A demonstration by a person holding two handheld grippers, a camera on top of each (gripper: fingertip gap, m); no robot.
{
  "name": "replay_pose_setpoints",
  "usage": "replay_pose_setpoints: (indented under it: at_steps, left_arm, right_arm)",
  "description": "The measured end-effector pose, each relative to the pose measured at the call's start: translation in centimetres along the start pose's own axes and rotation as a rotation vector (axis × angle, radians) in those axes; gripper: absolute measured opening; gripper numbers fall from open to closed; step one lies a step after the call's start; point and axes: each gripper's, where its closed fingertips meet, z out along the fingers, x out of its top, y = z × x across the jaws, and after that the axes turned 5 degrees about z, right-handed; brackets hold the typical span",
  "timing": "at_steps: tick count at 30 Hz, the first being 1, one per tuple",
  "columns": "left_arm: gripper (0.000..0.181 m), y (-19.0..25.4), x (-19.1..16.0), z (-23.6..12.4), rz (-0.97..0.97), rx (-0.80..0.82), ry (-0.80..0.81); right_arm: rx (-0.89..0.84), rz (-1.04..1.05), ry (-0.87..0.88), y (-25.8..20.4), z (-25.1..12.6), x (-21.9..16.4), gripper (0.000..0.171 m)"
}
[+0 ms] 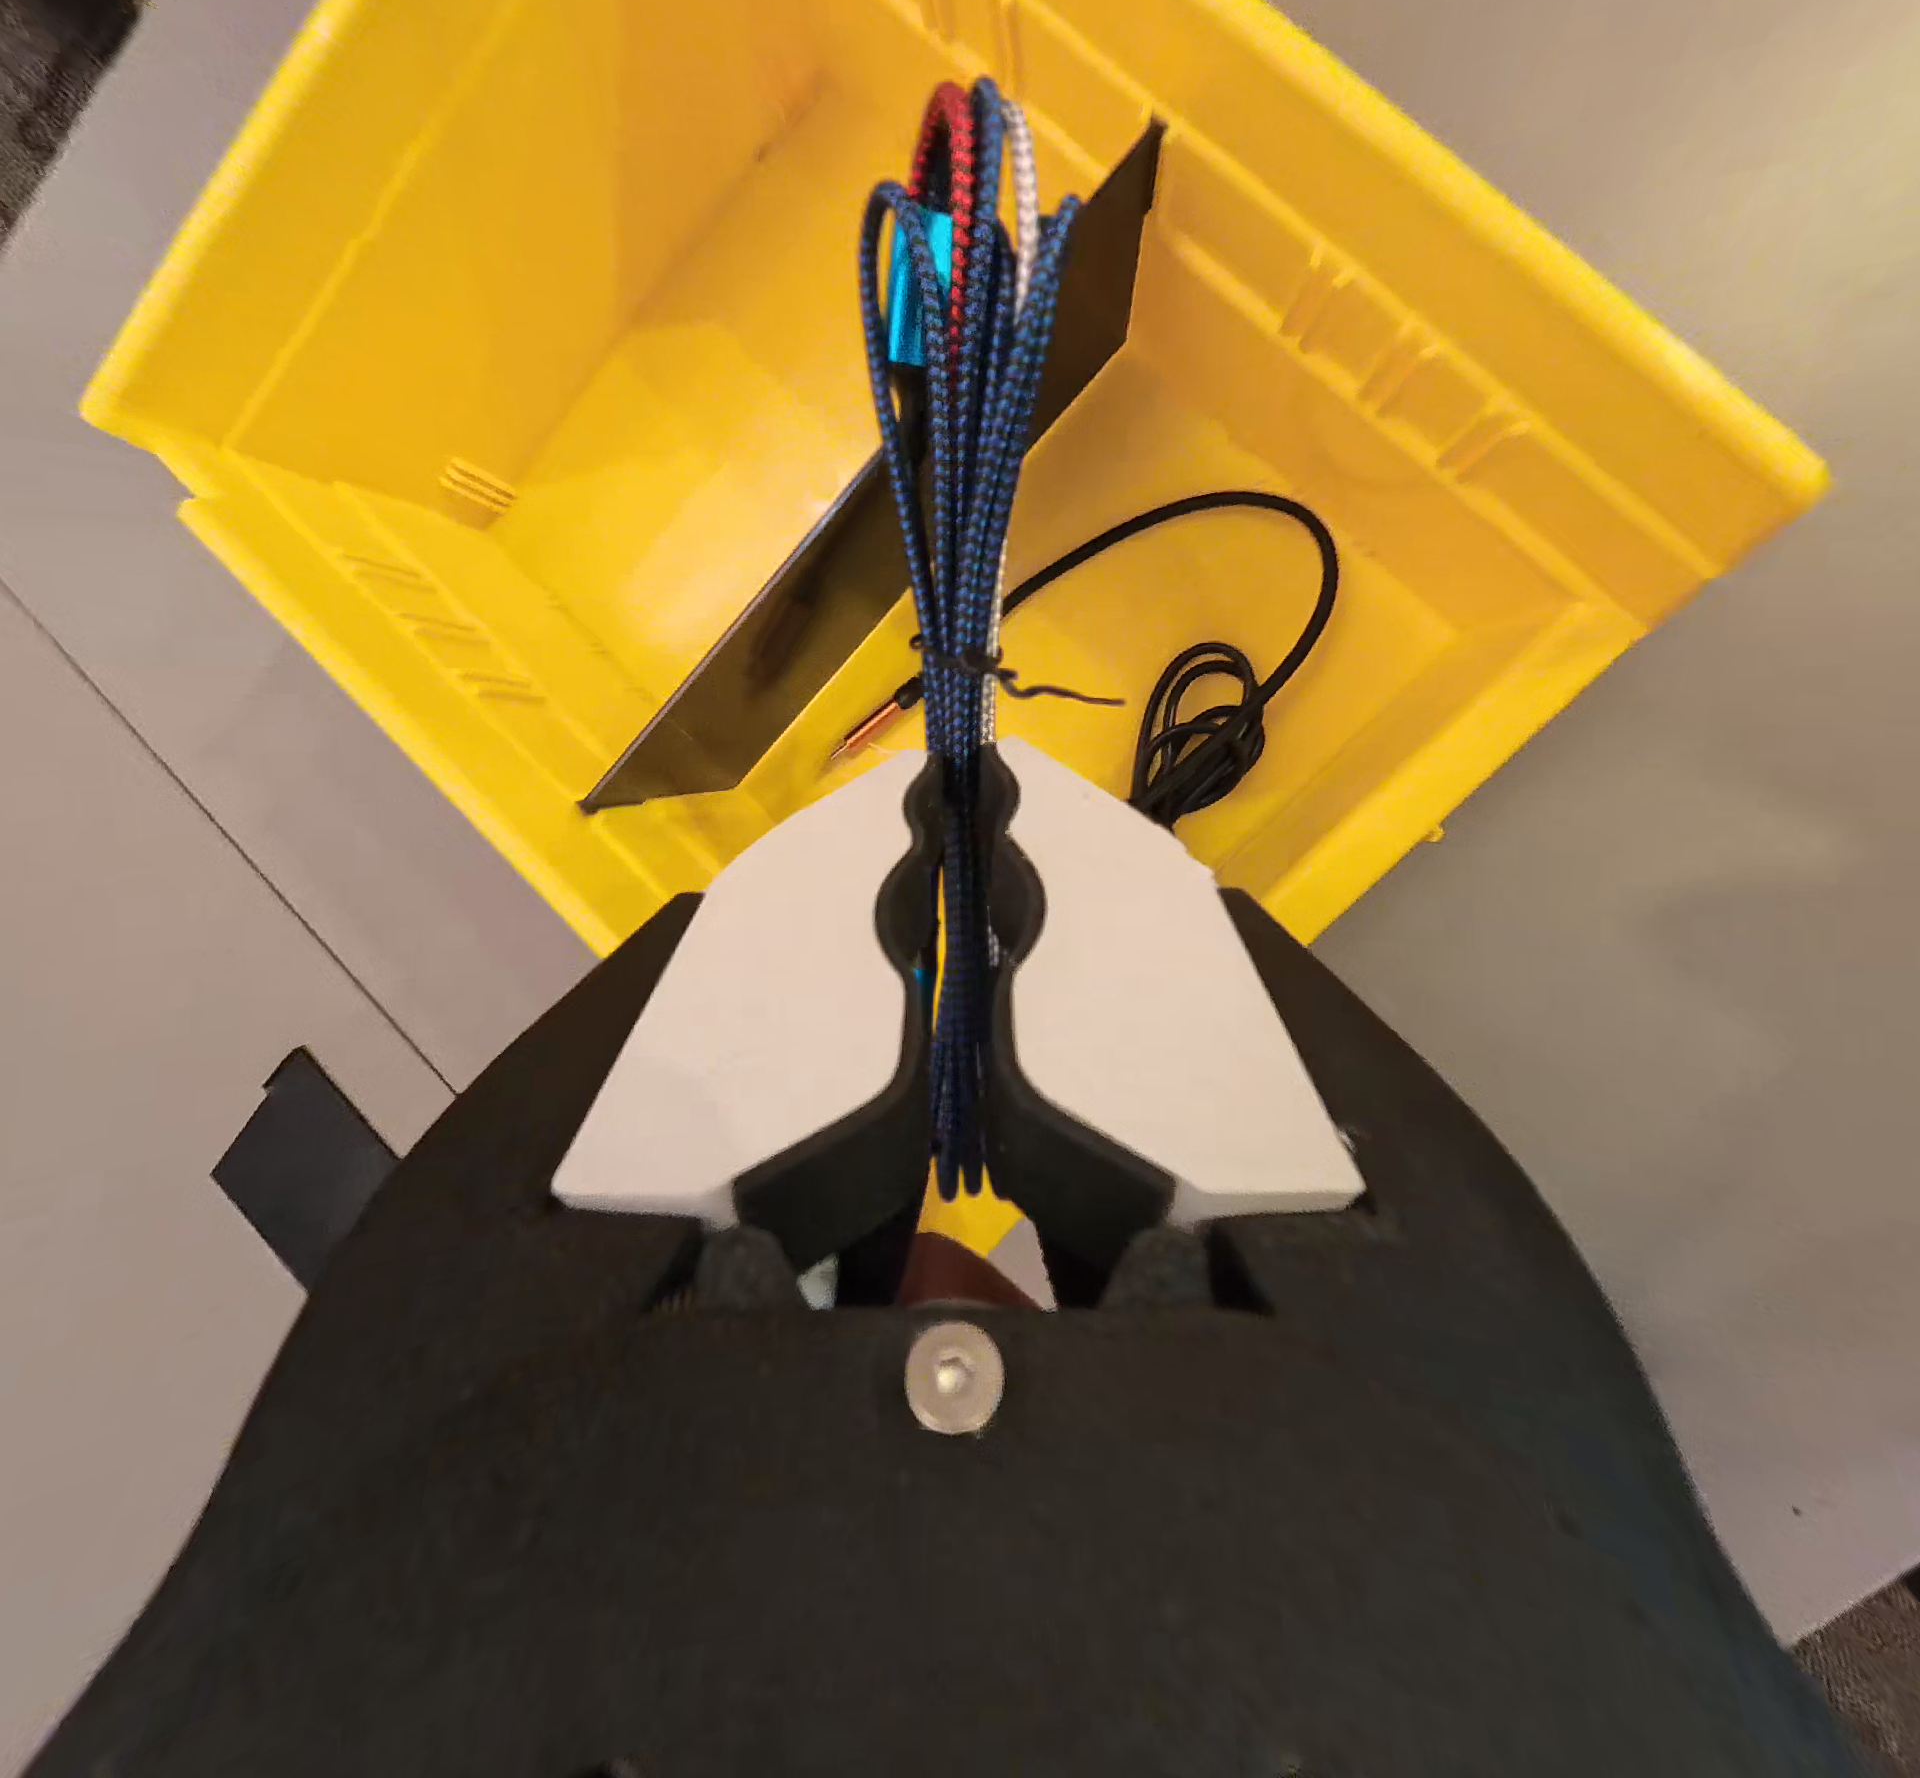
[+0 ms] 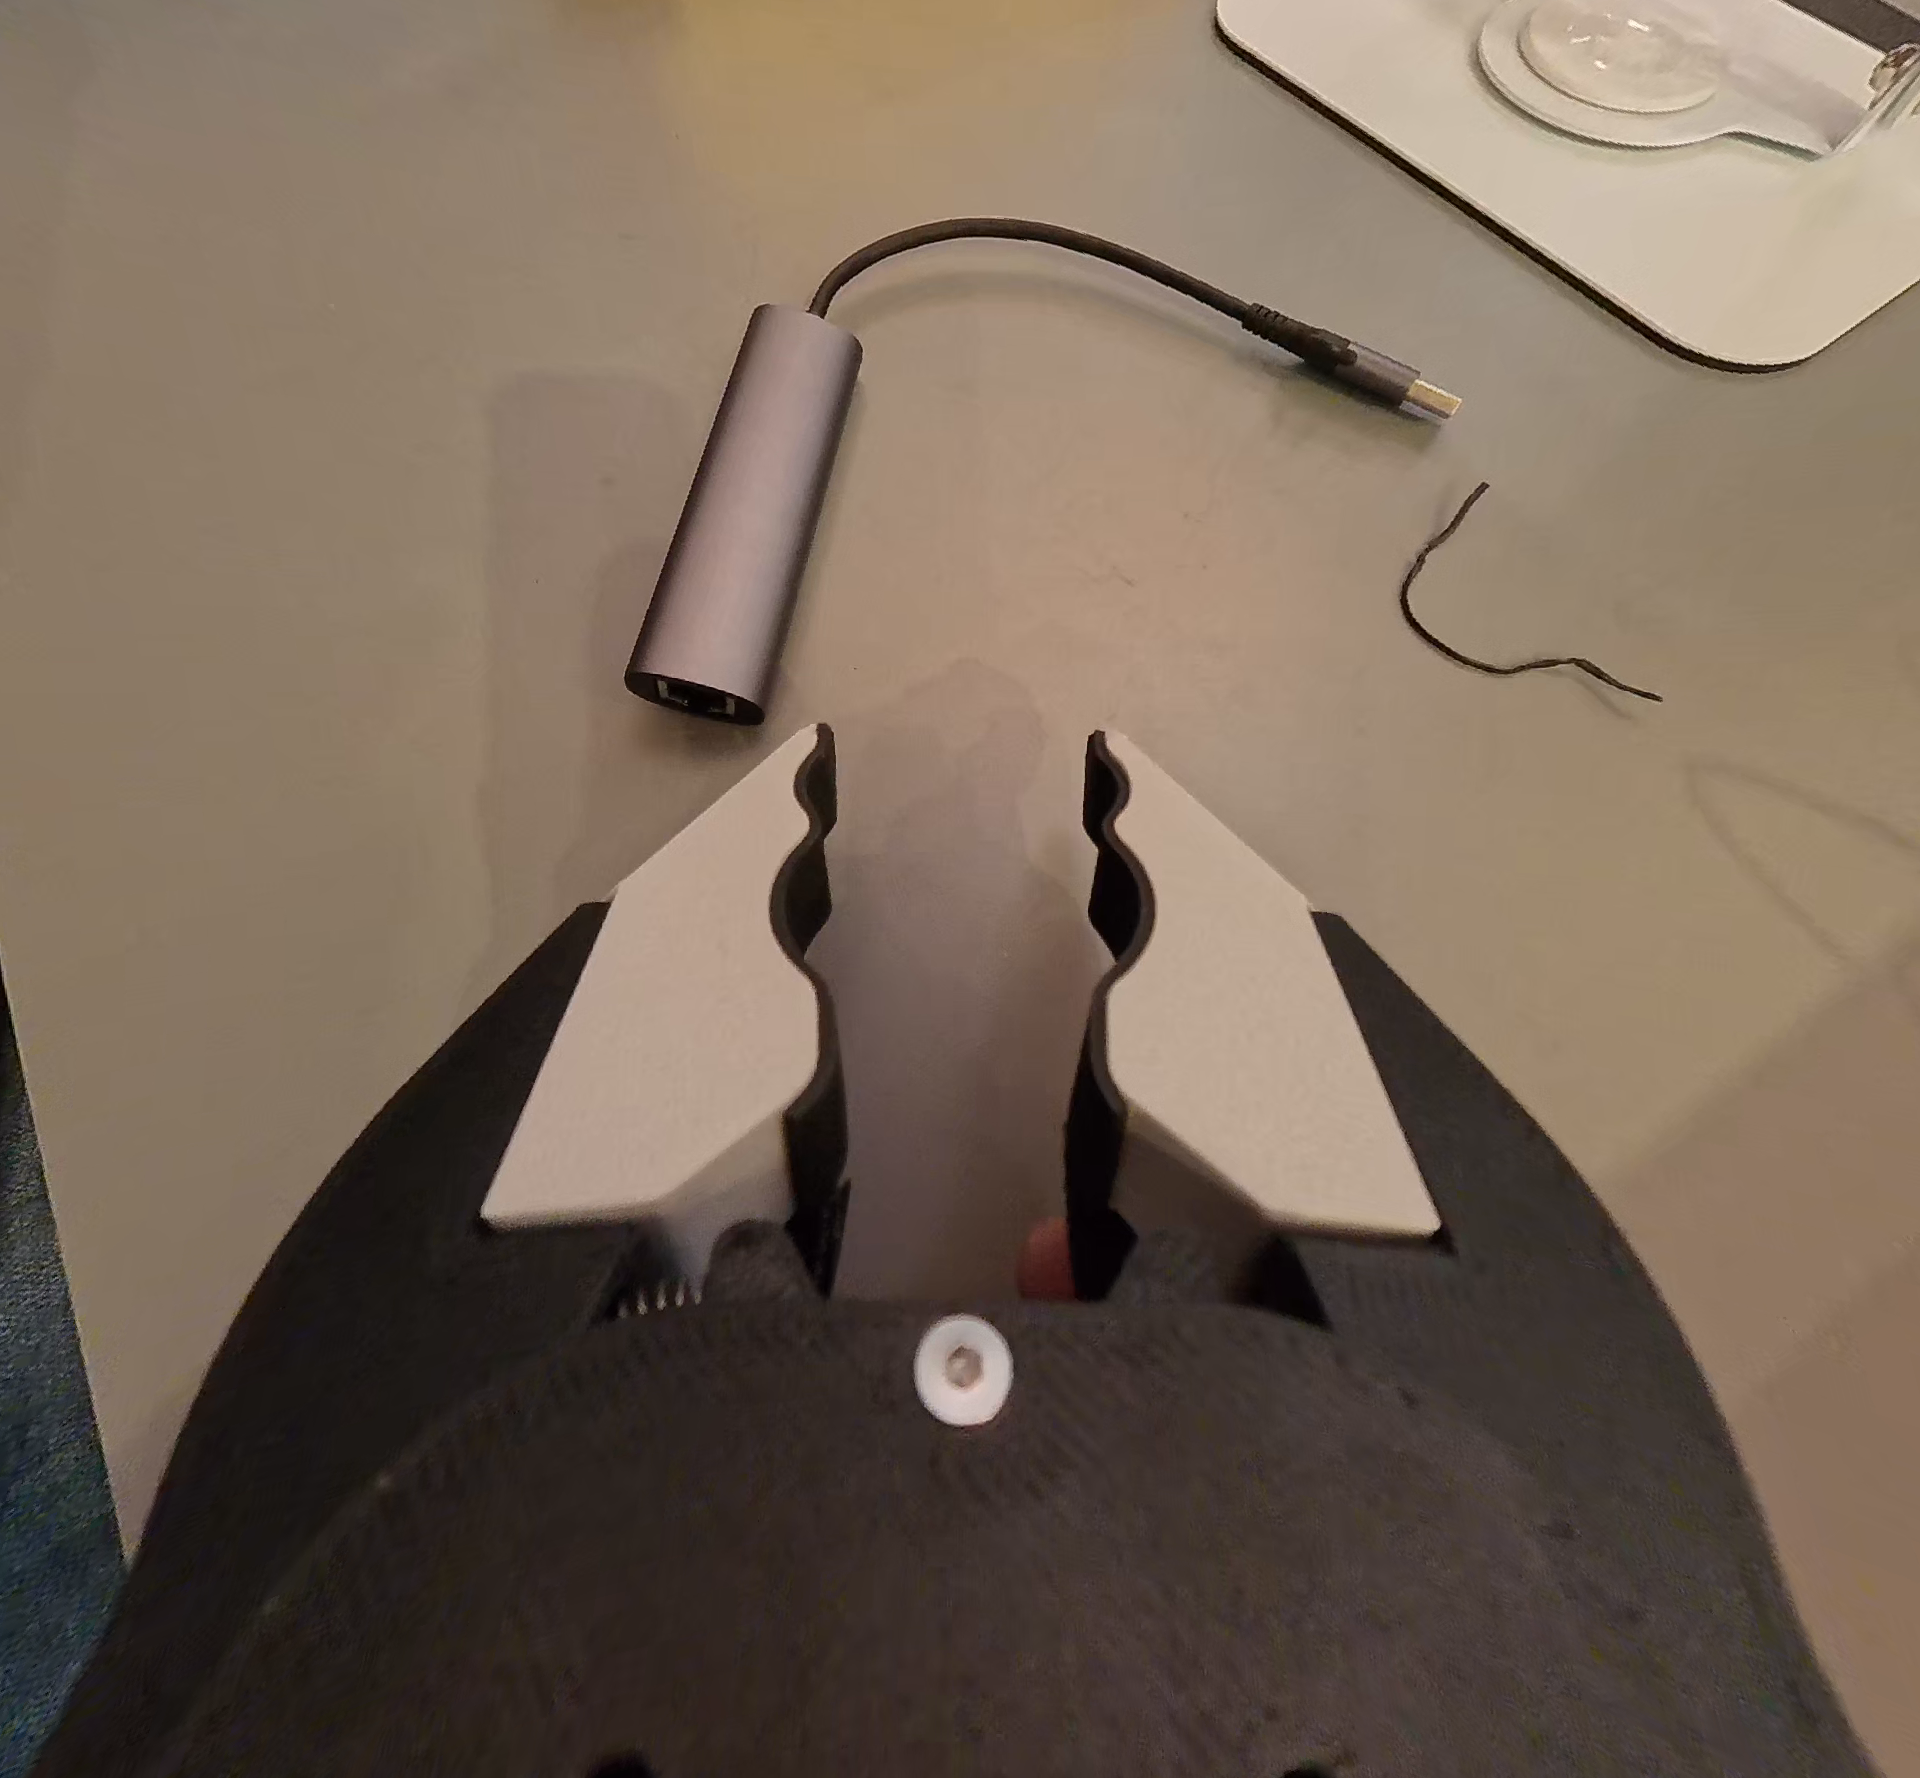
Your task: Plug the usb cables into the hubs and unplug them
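My left gripper (image 1: 958,772) is shut on a bundle of braided usb cables (image 1: 961,481), mostly blue with red and white strands and a light-blue plug, tied with a black twist tie. It holds the bundle above a yellow bin (image 1: 416,274). My right gripper (image 2: 958,741) is open and empty just above the grey table. A grey metal hub (image 2: 743,502) lies on the table just ahead and left of its fingertips, with its short black lead and plug (image 2: 1392,378) curling to the right.
The bin has a black divider (image 1: 790,648); a coiled black cable (image 1: 1205,710) lies in its right compartment. A white monitor stand base (image 2: 1558,118) sits at the far right. A loose black twist tie (image 2: 1475,616) lies on the table. The table's left edge is near. One gripper's finger ends stand about 50 cm off the other's. It is some 7 cm from my right tips to the grey metal hub (image 2: 743,502).
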Motion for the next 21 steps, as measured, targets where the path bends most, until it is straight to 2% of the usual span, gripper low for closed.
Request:
replay_pose_setpoints:
  at_steps: [5,9,13,17,21]
  left_arm:
    - [0.005,0.7,2.0,-2.8,-0.077,-0.037,0.190]
    - [0.005,2.8,4.1,-4.8,-0.099,-0.091,0.326]
    - [0.006,5.1,6.7,-6.6,-0.079,-0.075,0.440]
    - [0.005,8.8,9.3,-7.8,-0.016,0.010,0.510]
    - [0.005,14.4,12.1,-6.9,0.082,0.055,0.542]
  right_arm:
    - [0.002,0.003,0.008,0.0,-0.1,0.1,0.047]
    - [0.002,0.012,0.027,0.1,-0.3,0.4,0.044]
    - [-0.010,0.010,0.051,-0.1,-0.7,1.4,0.044]
    - [0.051,0.021,0.147,-2.2,-1.7,5.7,0.044]
    - [0.130,0.014,0.241,-5.0,-1.9,10.7,0.043]
